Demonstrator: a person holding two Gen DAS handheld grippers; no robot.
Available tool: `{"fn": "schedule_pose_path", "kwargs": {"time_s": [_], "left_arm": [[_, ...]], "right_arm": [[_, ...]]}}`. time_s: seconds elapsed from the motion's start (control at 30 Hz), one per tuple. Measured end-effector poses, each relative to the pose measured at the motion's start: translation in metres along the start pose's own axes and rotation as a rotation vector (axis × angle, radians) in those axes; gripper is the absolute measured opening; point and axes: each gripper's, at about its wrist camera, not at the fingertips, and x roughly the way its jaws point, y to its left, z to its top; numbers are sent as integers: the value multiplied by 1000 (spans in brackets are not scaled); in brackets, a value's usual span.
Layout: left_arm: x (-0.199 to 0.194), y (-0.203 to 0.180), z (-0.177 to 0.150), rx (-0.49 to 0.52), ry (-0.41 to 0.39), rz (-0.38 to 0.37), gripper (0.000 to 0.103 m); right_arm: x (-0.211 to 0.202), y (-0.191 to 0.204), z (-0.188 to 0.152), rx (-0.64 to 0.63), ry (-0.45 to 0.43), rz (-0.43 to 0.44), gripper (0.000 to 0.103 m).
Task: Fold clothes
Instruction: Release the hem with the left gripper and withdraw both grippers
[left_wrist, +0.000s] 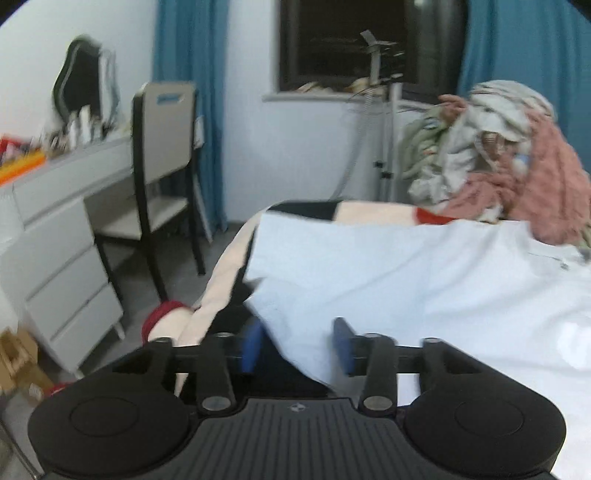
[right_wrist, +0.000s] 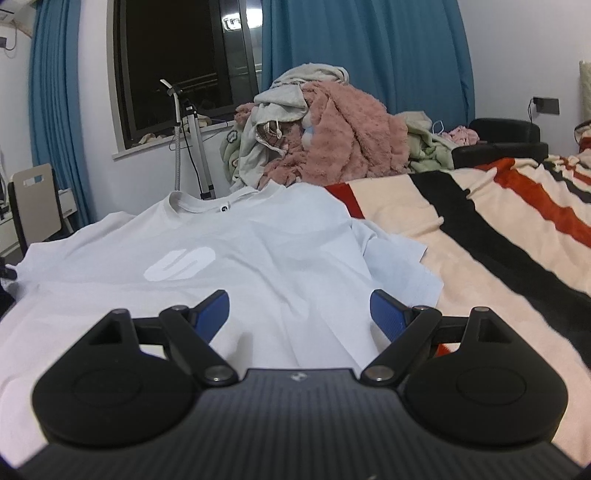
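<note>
A white T-shirt (right_wrist: 229, 258) with a pale logo lies spread on the striped bed blanket (right_wrist: 498, 236), collar at the far end. My right gripper (right_wrist: 299, 314) is open just above the shirt's lower hem, blue pads apart, holding nothing. In the left wrist view the same shirt (left_wrist: 388, 266) lies across the bed. My left gripper (left_wrist: 297, 345) is open at the shirt's left edge, and the fabric edge lies between its blue pads. I cannot tell whether the pads touch the cloth.
A pile of pink and grey clothes (right_wrist: 325, 136) sits at the bed's far end. A chair (left_wrist: 162, 155) and grey drawer unit (left_wrist: 62, 251) stand left of the bed. Blue curtains (right_wrist: 369, 55), a dark window and a garment steamer pole (right_wrist: 184, 140) are behind.
</note>
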Motion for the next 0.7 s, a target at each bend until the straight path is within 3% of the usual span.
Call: {"fn": "schedule_pose_path", "kwargs": {"time_s": [0.13, 0.33, 0.43, 0.7], "left_arm": [[-55, -37, -5, 32, -46, -62, 77], [-154, -102, -28, 62, -108, -131, 84], [-197, -137, -52, 30, -154, -104, 89], [-255, -235, -121, 6, -17, -125, 90]], "right_arm": [[-11, 0, 7, 4, -20, 12, 85], [-34, -5, 17, 4, -46, -5, 85], [-43, -5, 20, -7, -38, -31, 85], [-51, 3, 12, -22, 43, -125, 85]]}}
